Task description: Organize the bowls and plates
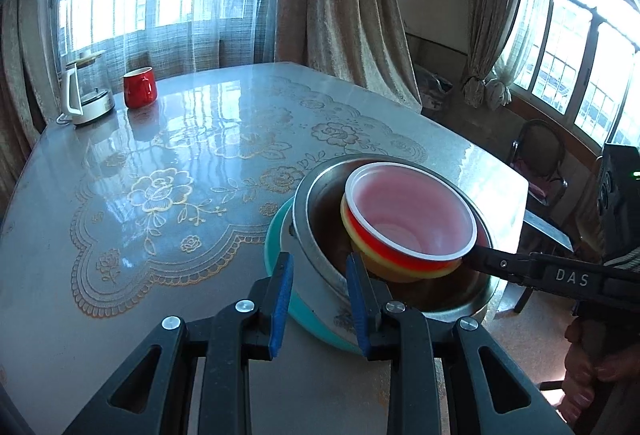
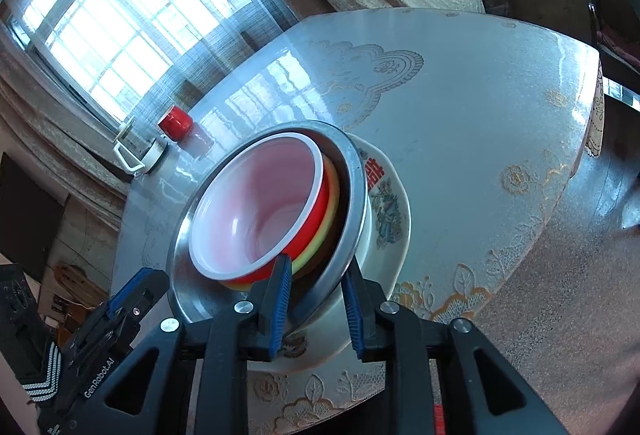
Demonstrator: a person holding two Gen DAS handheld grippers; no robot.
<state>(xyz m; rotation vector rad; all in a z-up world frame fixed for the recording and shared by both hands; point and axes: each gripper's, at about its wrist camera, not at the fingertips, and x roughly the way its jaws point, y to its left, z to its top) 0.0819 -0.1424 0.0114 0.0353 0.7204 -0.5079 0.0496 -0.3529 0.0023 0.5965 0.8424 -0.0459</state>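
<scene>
A red bowl [image 1: 408, 211] [image 2: 260, 203] with a white inside is nested in a yellow bowl [image 1: 386, 271] [image 2: 333, 195]. Both sit in a steel bowl [image 1: 316, 203] [image 2: 356, 187], which rests on a flowered plate [image 2: 388, 211] with a teal underside [image 1: 276, 235]. My left gripper [image 1: 319, 259] [image 2: 156, 279] hovers open at the stack's near edge with nothing pressed between its pads. My right gripper [image 2: 317, 263] [image 1: 474, 259] straddles the steel bowl's rim on the opposite side. One finger is inside, under the red bowl's lip, and the pads stand apart from the rim.
The stack stands near the right edge of a glossy table [image 1: 160, 215] with a lace-pattern cover. A red mug [image 1: 139, 87] [image 2: 175, 122] and a white kettle [image 1: 86, 95] [image 2: 136, 151] stand at the far left corner. A chair [image 1: 540, 151] stands beyond the table's right edge.
</scene>
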